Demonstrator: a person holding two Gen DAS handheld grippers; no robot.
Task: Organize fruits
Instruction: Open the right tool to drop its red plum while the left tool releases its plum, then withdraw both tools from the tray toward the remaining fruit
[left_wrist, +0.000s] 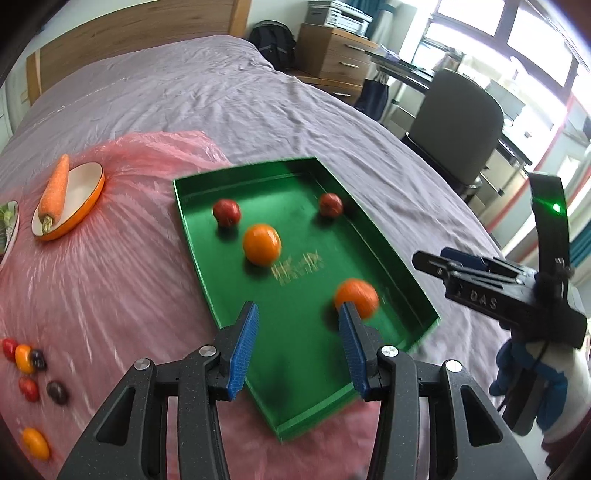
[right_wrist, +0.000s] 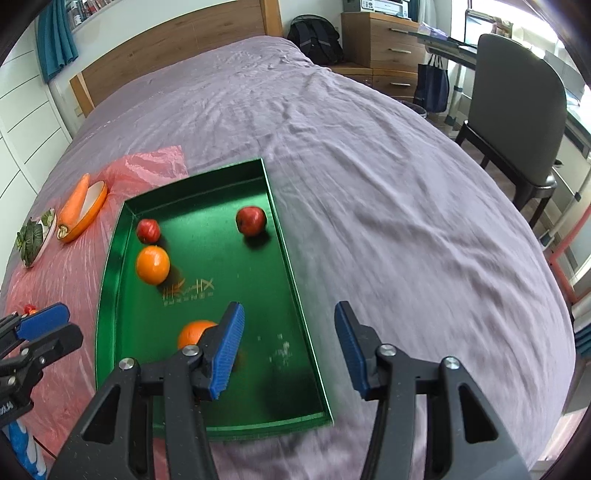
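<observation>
A green tray (left_wrist: 391, 254) (right_wrist: 110, 332) lies on the bed and holds two oranges (left_wrist: 261, 244) (left_wrist: 357, 297) and two red apples (left_wrist: 226, 211) (left_wrist: 330, 204). In the right wrist view the oranges (right_wrist: 152, 264) (right_wrist: 194, 332) and apples (right_wrist: 148, 230) (right_wrist: 251, 220) show too. My left gripper (left_wrist: 298, 349) is open and empty above the tray's near end. My right gripper (right_wrist: 288, 350) is open and empty over the tray's right edge; it also shows in the left wrist view (left_wrist: 443, 262). Small tomatoes (left_wrist: 26, 360) lie on the pink sheet at left.
A carrot (left_wrist: 55, 188) rests on an orange-rimmed dish (left_wrist: 88, 195). A plate of greens (right_wrist: 33, 240) lies to the left of it. A pink plastic sheet (left_wrist: 110, 277) covers the purple bedspread (right_wrist: 406, 221). A chair (right_wrist: 517, 110), a desk and drawers stand beside the bed.
</observation>
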